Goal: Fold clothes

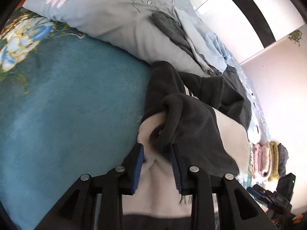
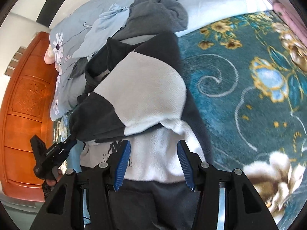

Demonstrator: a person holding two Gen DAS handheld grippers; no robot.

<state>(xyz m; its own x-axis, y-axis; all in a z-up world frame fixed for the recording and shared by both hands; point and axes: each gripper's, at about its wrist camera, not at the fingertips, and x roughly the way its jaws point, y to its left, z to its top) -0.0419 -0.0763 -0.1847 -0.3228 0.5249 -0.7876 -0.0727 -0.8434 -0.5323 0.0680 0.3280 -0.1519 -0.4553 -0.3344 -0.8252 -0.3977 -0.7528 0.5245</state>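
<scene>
A black, grey and white fleece top (image 2: 142, 95) lies on the teal floral blanket (image 2: 239, 99). Its dark sleeve (image 1: 184, 118) is folded across the body. My left gripper (image 1: 157, 161) has the rolled dark cuff and a bunch of white fleece (image 1: 153, 187) packed between its blue pads (image 1: 138, 164), which press on the fabric. In the right wrist view this left gripper (image 2: 71, 143) meets the drawn-out sleeve corner. My right gripper (image 2: 154, 161) stands open over the white lower part of the top (image 2: 153, 153), which lies smooth between its pads (image 2: 123, 163).
A pale blue flowered duvet (image 1: 107, 13) with grey and light blue clothes (image 1: 172, 30) heaped on it lies beyond the top. Folded pink and yellow knits (image 1: 266, 159) are stacked at the right. An orange wooden headboard (image 2: 25, 105) stands at the left.
</scene>
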